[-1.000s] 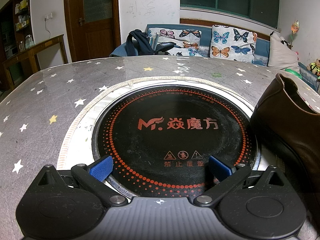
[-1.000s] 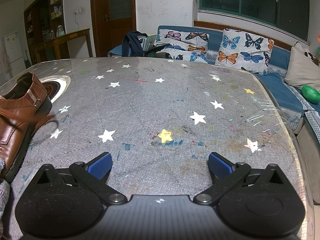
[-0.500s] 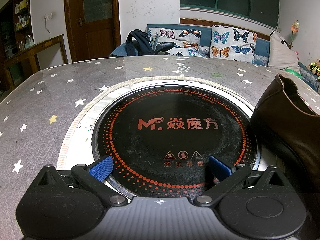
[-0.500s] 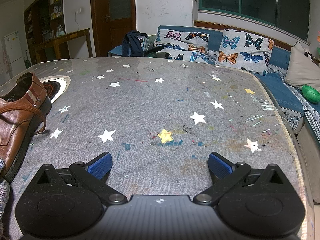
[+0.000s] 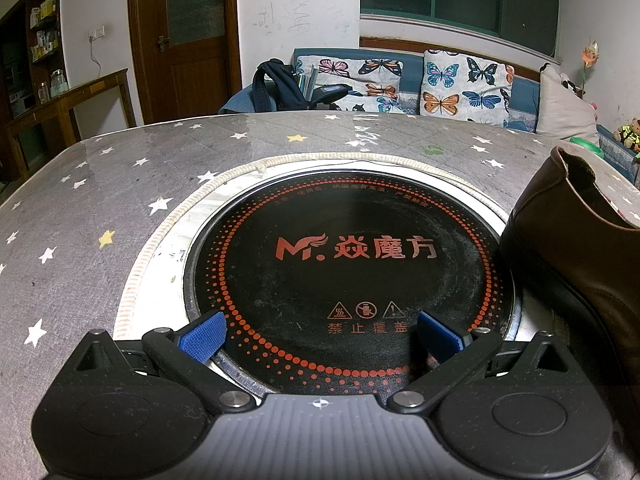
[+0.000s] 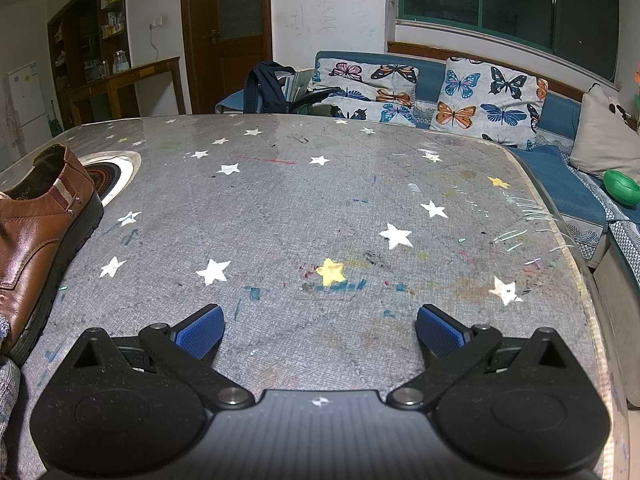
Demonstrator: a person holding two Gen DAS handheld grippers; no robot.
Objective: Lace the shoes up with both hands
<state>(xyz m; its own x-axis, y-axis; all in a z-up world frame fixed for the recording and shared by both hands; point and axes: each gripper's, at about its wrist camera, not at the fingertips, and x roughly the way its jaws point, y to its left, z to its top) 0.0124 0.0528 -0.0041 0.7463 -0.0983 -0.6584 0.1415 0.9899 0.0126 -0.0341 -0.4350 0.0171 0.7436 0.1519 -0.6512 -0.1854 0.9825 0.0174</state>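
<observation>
One brown shoe (image 6: pixel 38 236) sits on my table (image 6: pixel 320 208); my left gripper (image 5: pixel 320 338) and right gripper (image 6: pixel 320 330) both gape, released, grasping nothing

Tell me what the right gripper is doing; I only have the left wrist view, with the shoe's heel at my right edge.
Observer: The right gripper is open and empty, over bare tablecloth.
Operator: Where is the shoe from there?
Observer: The shoe sits at that view's far left, apart from the gripper, its heel pointing away toward the cooktop.
Operator: Any lace showing?
Observer: None in that view; the visible side shows tan leather and a striped heel tab.
</observation>
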